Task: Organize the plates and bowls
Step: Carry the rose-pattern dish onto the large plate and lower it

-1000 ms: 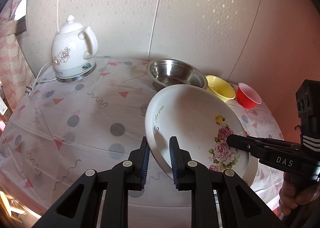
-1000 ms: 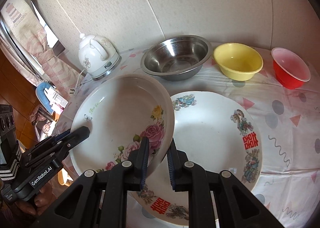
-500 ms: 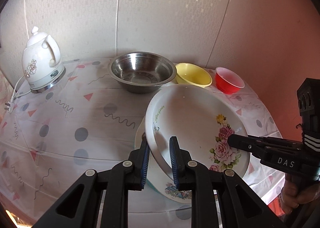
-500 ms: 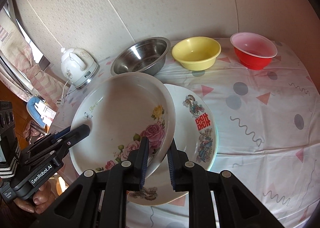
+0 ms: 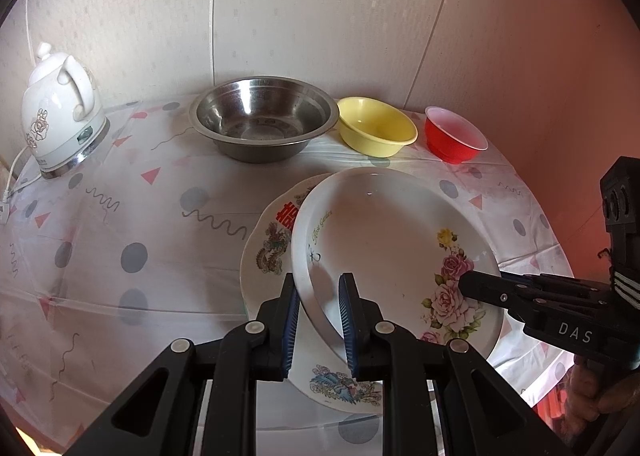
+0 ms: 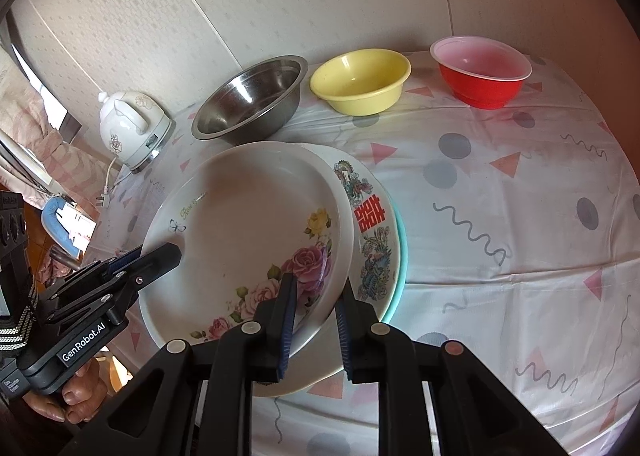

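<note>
A white rose-pattern plate (image 5: 384, 240) is held between both grippers, just above a larger plate with red characters and dragon print (image 5: 272, 252) that lies on the table. My left gripper (image 5: 319, 320) is shut on the rose plate's left rim. My right gripper (image 6: 316, 320) is shut on its right rim; the rose plate (image 6: 248, 232) overlaps the printed plate (image 6: 370, 216) in the right wrist view. Behind stand a steel bowl (image 5: 264, 122), a yellow bowl (image 5: 376, 126) and a red bowl (image 5: 456, 134) in a row.
A white electric kettle (image 5: 60, 108) with its cord stands at the back left of the table. The patterned tablecloth (image 5: 120, 224) covers the round table, which ends near the wall behind the bowls. The right table edge drops off beside the red bowl (image 6: 484, 70).
Both grippers carried the rose plate right and down over the printed plate, closer to the row of bowls. The kettle shifted left in both views.
</note>
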Demonstrator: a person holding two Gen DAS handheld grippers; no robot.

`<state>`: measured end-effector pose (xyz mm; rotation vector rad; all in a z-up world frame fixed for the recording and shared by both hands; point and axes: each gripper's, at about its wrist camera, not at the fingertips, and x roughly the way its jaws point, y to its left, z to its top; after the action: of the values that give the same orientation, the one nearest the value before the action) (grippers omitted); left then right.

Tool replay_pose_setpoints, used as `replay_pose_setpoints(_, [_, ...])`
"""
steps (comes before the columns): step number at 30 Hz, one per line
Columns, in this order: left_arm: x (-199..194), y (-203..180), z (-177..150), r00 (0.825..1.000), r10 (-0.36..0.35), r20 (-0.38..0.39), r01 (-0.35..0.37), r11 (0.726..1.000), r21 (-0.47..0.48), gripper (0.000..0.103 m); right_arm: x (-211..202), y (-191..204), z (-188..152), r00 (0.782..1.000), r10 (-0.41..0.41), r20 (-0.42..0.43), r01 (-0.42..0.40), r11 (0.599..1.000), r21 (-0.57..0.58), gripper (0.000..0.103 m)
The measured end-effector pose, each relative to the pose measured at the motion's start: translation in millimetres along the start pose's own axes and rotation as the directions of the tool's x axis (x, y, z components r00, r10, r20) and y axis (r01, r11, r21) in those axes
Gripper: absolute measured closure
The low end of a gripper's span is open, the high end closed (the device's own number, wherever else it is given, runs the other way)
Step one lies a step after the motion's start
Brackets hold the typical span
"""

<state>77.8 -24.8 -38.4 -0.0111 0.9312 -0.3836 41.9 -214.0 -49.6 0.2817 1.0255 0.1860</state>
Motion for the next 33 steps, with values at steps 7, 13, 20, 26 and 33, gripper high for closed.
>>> replay_pose_setpoints(7, [19.4, 0.1, -7.3, 0.997, 0.025, -0.072, -0.025, 1.000, 0.002, 0.083, 7.6, 8.8, -0.8, 0.996, -0.085, -0.037, 0.083, 0.995, -0.046, 0.084])
replay_pose_setpoints(13, [19.4, 4.2, -7.9, 0.997, 0.028, -0.072, -0.029, 0.999, -0.016, 0.083, 12.5, 17.5, 2.4, 0.988, -0.143, -0.050, 0.138, 0.986, -0.098, 0.080])
replay_pose_setpoints(20, [16.9, 5.3, -8.0, 0.997, 0.035, -0.064, -0.037, 0.999, -0.025, 0.083, 13.9, 22.8, 3.2, 0.983, -0.174, -0.057, 0.165, 0.977, -0.132, 0.077])
replay_pose_setpoints(26, [13.6, 3.4, -7.8, 0.998, 0.035, -0.048, -0.036, 0.999, -0.018, 0.083, 14.6, 26.4, 2.2, 0.978, -0.199, -0.058, 0.187, 0.969, -0.159, 0.077])
replay_pose_setpoints(33, [14.3, 6.1, -11.0, 0.998, 0.040, -0.049, -0.041, 0.999, -0.032, 0.083, 12.1, 26.2, 1.0, 0.977, -0.203, -0.056, 0.193, 0.969, -0.158, 0.077])
